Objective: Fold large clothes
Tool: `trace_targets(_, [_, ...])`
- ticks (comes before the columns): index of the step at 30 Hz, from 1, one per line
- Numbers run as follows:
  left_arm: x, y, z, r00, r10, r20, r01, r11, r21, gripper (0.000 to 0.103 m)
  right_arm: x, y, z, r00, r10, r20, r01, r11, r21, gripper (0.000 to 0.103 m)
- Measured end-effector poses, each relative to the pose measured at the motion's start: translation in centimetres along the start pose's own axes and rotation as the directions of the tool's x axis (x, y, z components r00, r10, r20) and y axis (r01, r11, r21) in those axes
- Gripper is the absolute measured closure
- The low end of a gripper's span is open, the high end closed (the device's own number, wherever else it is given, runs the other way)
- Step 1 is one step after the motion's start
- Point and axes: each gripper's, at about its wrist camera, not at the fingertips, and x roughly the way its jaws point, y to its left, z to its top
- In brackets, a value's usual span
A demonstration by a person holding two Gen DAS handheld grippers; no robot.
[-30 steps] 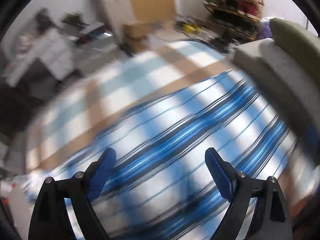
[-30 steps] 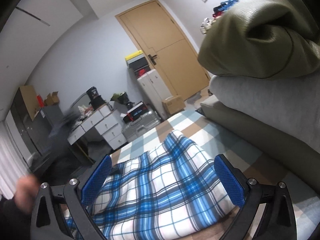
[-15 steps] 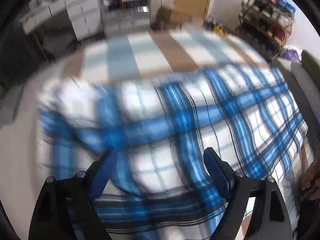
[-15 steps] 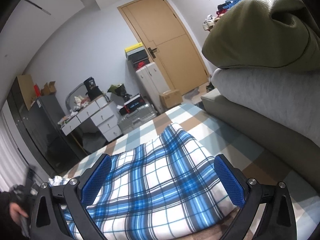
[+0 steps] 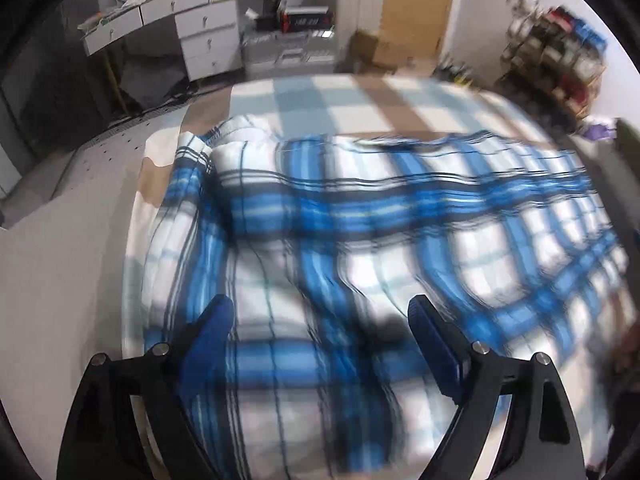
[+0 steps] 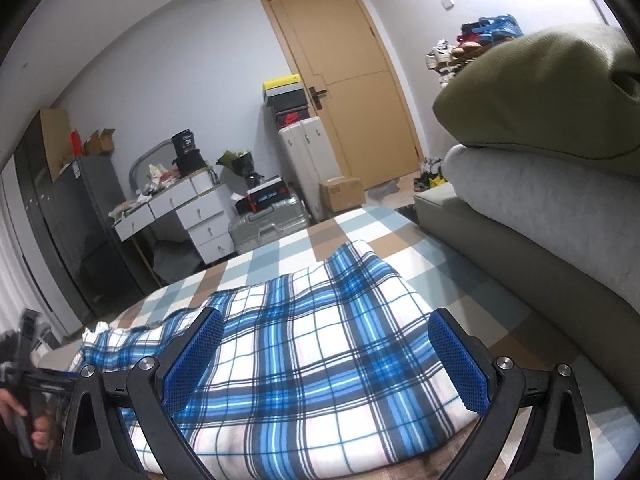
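A large blue, white and black plaid cloth (image 5: 360,240) lies spread over a checked mat (image 5: 328,96) on the floor. Its left end is bunched into folds (image 5: 192,184). My left gripper (image 5: 320,316) points down over the cloth's near part, open, with nothing between its blue pads (image 5: 212,328). The right wrist view shows the same plaid cloth (image 6: 320,344) from its other end. There my right gripper (image 6: 324,328) hovers low over the cloth's near edge, open and empty. A hand holding the left gripper (image 6: 24,364) shows at the far left of that view.
A grey sofa (image 6: 520,248) with an olive cushion (image 6: 552,92) runs along the right side of the mat. White drawers (image 6: 192,216), a silver suitcase (image 6: 268,224), a cardboard box (image 6: 342,192) and a wooden door (image 6: 344,76) stand beyond. A shoe rack (image 5: 556,60) stands at the far right.
My left gripper has swept leftward across the plaid cloth, so the cloth's bunched left end and bare floor now show. The right gripper has rolled slightly and kept its place. Both stayed open.
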Motion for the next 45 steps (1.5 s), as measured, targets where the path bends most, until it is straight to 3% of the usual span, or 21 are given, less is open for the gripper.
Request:
trace_targets(4, [3.2,-0.9,-4.0,0.993,0.073,-0.091,-0.072,0.997,0.017,0.013,0.1,0.2,0.0,1.000,0.011,-0.005,-0.011,1.000,-0.007,0.000])
trace_targets(6, [2.8,-0.5,-4.4,0.997,0.061,-0.051,-0.062,0.998,-0.018,0.013,0.2,0.4,0.0,1.000,0.020,0.000,-0.020,1.000,-0.012,0.000])
trace_targets(8, [1.8,-0.6,-4.7,0.995,0.072,-0.065,-0.074,0.997,-0.033,0.013,0.3,1.5,-0.1,1.000,0.026,-0.014,-0.026,0.999,-0.045,0.000])
trace_targets(10, [1.3,-0.8,-5.1,0.995,0.080,-0.056,-0.082,0.996,-0.032,0.012,0.9,4.0,-0.2,0.989,0.107,-0.104,-0.116,0.990,-0.082,0.000])
trace_targets(12, [0.2,-0.9,-6.0,0.994,0.088,-0.058,-0.091,0.994,-0.053,0.012,1.6,7.4,-0.9,0.965,0.165,-0.204,-0.193,0.973,-0.127,0.000])
trace_targets(14, [-0.7,-1.2,-6.8,0.994,0.095,-0.059,-0.098,0.994,-0.053,0.012,3.1,11.3,-2.3,0.923,0.179,-0.341,-0.259,0.943,-0.207,0.001])
trace_targets(15, [-1.4,-1.4,-7.3,0.994,0.094,-0.061,-0.098,0.994,-0.056,0.012,4.2,13.6,-3.5,0.892,0.170,-0.419,-0.295,0.922,-0.252,0.001])
trace_targets(16, [-2.1,-1.4,-7.9,0.994,0.091,-0.067,-0.096,0.993,-0.075,0.012,4.9,14.6,-4.2,0.876,0.158,-0.455,-0.304,0.914,-0.269,0.001])
trace_targets(17, [-2.2,-1.4,-8.2,0.993,0.089,-0.075,-0.096,0.992,-0.086,0.013,6.1,15.6,-5.4,0.849,0.114,-0.516,-0.303,0.905,-0.298,0.003])
trace_targets(19, [-4.6,-1.3,-9.8,0.995,0.070,-0.068,-0.078,0.990,-0.121,0.014,8.1,16.5,-7.4,0.821,-0.017,-0.571,-0.249,0.888,-0.386,0.001])
trace_targets(21, [-6.6,-1.2,-11.5,0.997,0.071,-0.032,-0.075,0.987,-0.144,0.014,7.8,17.1,-8.0,0.829,-0.063,-0.555,-0.247,0.849,-0.466,0.004])
trace_targets(23, [-9.8,-0.8,-13.4,0.996,0.091,0.021,-0.085,0.978,-0.192,0.014,7.3,16.8,-7.6,0.817,-0.069,-0.573,-0.244,0.858,-0.451,0.010])
trace_targets(25, [-11.3,0.3,-15.1,0.995,0.086,0.044,-0.070,0.957,-0.282,0.013,5.6,15.7,-6.5,0.833,0.011,-0.553,-0.263,0.888,-0.378,0.011])
trace_targets(27, [-12.8,1.7,-16.6,0.997,0.041,0.061,-0.013,0.917,-0.400,0.013,3.2,14.1,-5.5,0.858,0.155,-0.490,-0.319,0.909,-0.269,0.009])
trace_targets(30, [-12.2,2.9,-17.2,0.996,-0.040,0.074,0.072,0.866,-0.495,0.013,1.5,12.2,-5.4,0.862,0.300,-0.408,-0.393,0.905,-0.166,0.008])
trace_targets(34, [-10.6,3.8,-17.2,0.992,-0.066,0.112,0.120,0.794,-0.596,0.013,0.8,10.6,-5.3,0.856,0.374,-0.357,-0.424,0.903,-0.073,0.008])
trace_targets(36, [-7.6,3.4,-15.9,0.990,-0.106,0.089,0.138,0.759,-0.636,0.014,0.6,9.8,-5.1,0.857,0.392,-0.335,-0.430,0.902,-0.044,0.006])
trace_targets(41, [-6.0,3.5,-14.4,0.988,-0.057,0.146,0.140,0.742,-0.655,0.009,-0.3,8.9,-4.6,0.840,0.451,-0.302,-0.464,0.885,0.031,0.003])
trace_targets(43, [-5.6,4.5,-13.6,0.982,-0.052,0.183,0.163,0.725,-0.669,0.009,-0.5,8.2,-4.6,0.830,0.472,-0.296,-0.476,0.877,0.062,0.003])
trace_targets(45, [-5.1,5.4,-13.1,0.972,-0.045,0.230,0.196,0.690,-0.697,0.009,-0.6,7.8,-4.7,0.825,0.486,-0.288,-0.483,0.871,0.087,0.002])
